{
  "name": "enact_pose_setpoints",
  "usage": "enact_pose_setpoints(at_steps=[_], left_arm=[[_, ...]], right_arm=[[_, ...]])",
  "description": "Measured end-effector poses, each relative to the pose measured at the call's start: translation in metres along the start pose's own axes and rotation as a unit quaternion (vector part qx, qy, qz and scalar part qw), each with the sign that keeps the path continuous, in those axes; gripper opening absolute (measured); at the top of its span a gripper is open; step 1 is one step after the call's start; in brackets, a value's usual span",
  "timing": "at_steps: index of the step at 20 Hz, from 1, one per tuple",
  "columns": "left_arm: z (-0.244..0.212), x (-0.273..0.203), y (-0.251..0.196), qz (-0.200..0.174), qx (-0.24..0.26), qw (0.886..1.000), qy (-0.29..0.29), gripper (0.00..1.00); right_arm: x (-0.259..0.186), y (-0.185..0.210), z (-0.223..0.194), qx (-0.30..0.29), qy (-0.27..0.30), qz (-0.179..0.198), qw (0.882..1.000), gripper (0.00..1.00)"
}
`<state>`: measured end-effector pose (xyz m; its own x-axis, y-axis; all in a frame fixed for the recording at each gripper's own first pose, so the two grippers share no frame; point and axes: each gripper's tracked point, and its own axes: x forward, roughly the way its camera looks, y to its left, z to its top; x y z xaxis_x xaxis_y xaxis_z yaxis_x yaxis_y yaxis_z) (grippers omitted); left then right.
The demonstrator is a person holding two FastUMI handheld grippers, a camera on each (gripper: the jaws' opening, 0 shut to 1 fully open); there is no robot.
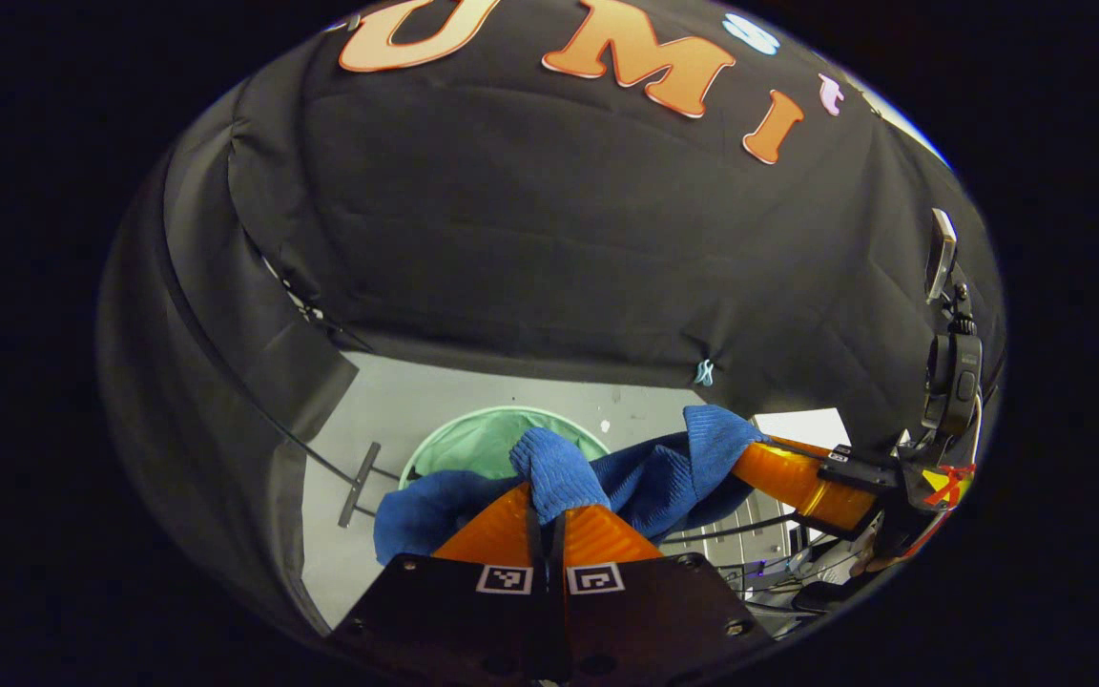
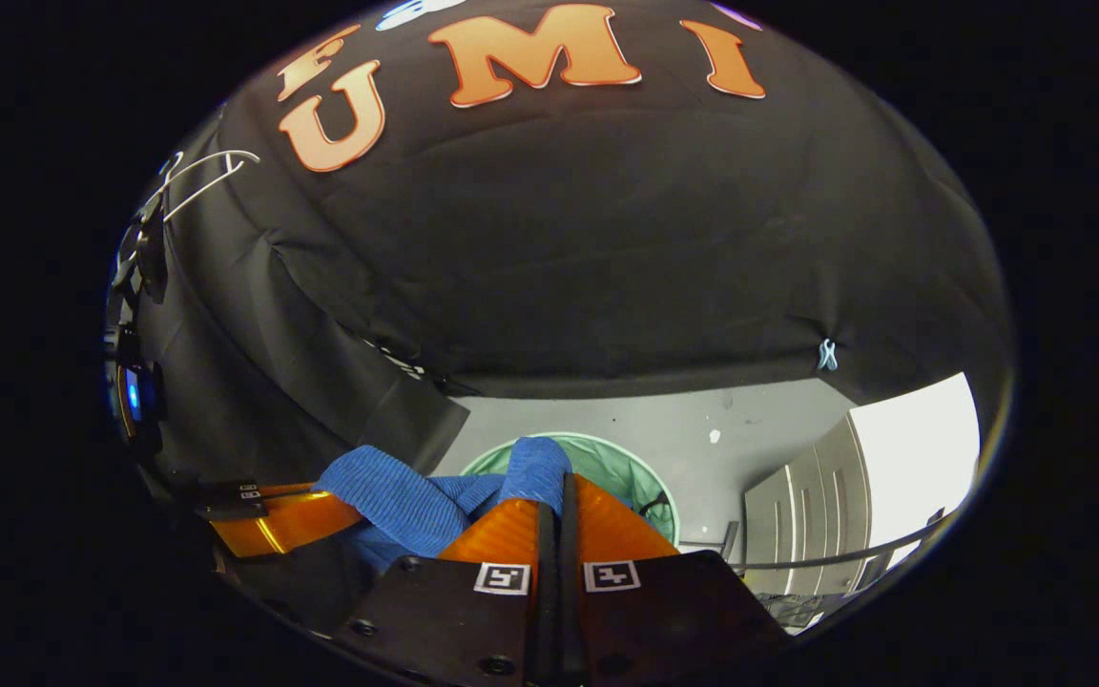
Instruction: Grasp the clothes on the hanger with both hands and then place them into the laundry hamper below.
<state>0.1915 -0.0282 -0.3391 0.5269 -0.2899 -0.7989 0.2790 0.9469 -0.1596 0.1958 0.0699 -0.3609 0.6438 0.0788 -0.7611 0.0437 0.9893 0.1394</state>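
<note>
A: What is gripped?
B: The blue cloth [image 1: 645, 472] is clamped by both closed jaws, stretched between the left gripper [image 1: 549, 515] and right gripper [image 2: 554, 506], above the green hamper [image 1: 473, 444].
A: Anything else?
B: A white hanger [image 2: 196, 181] is seen far left in the right gripper view.

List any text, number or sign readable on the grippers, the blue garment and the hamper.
On the left gripper: two black-and-white square code markers, patterns only, no letters or numbers.
On the right gripper: two more square code markers, likewise no text.
On the blue garment: none.
On the green hamper: none.
</note>
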Motion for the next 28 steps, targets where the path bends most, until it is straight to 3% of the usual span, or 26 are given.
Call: enact_pose_setpoints(at_steps=[10,13,16,18,19,20,21,22,23,24,25,27,28], left_arm=[[-0.033,0.012,0.019,0.046,0.006,0.995,0.087,0.01],[-0.041,0.01,0.018,0.052,0.002,0.993,0.104,0.06],[-0.044,0.004,0.019,0.059,0.007,0.992,0.112,0.16],[-0.046,0.002,0.018,0.057,0.005,0.991,0.118,0.44],[-0.048,0.001,0.019,0.059,0.003,0.991,0.118,0.41],[-0.045,-0.003,0.021,0.063,0.0,0.991,0.114,0.45],[-0.043,-0.001,0.024,0.068,-0.002,0.992,0.111,0.54],[-0.041,-0.002,0.025,0.072,-0.002,0.991,0.109,0.63],[-0.042,0.0,0.026,0.075,-0.003,0.991,0.107,0.72],[-0.042,-0.002,0.025,0.078,-0.005,0.991,0.107,0.84],[-0.041,-0.002,0.025,0.078,-0.008,0.991,0.106,0.84],[-0.04,-0.008,0.023,0.078,-0.014,0.991,0.105,0.84],[-0.043,-0.012,0.025,0.079,-0.014,0.991,0.104,0.84]], right_arm=[[0.031,-0.023,-0.056,0.03,0.088,-0.037,0.995,0.08],[0.031,-0.025,-0.071,0.037,0.111,-0.036,0.992,0.08],[0.029,-0.026,-0.079,0.041,0.115,-0.035,0.992,0.12],[0.024,-0.028,-0.08,0.045,0.114,-0.035,0.992,0.11],[0.024,-0.031,-0.08,0.044,0.112,-0.037,0.992,0.1],[0.023,-0.032,-0.079,0.042,0.111,-0.04,0.992,0.27],[0.023,-0.034,-0.081,0.042,0.11,-0.041,0.992,0.27],[0.02,-0.034,-0.083,0.043,0.111,-0.04,0.992,0.42],[0.019,-0.035,-0.084,0.043,0.11,-0.041,0.992,0.41],[0.016,-0.037,-0.085,0.043,0.11,-0.039,0.992,0.48],[0.015,-0.035,-0.084,0.043,0.108,-0.039,0.992,0.61],[0.005,-0.039,-0.086,0.03,0.099,-0.053,0.993,0.69],[0.0,-0.04,-0.083,0.023,0.091,-0.056,0.994,0.78]])
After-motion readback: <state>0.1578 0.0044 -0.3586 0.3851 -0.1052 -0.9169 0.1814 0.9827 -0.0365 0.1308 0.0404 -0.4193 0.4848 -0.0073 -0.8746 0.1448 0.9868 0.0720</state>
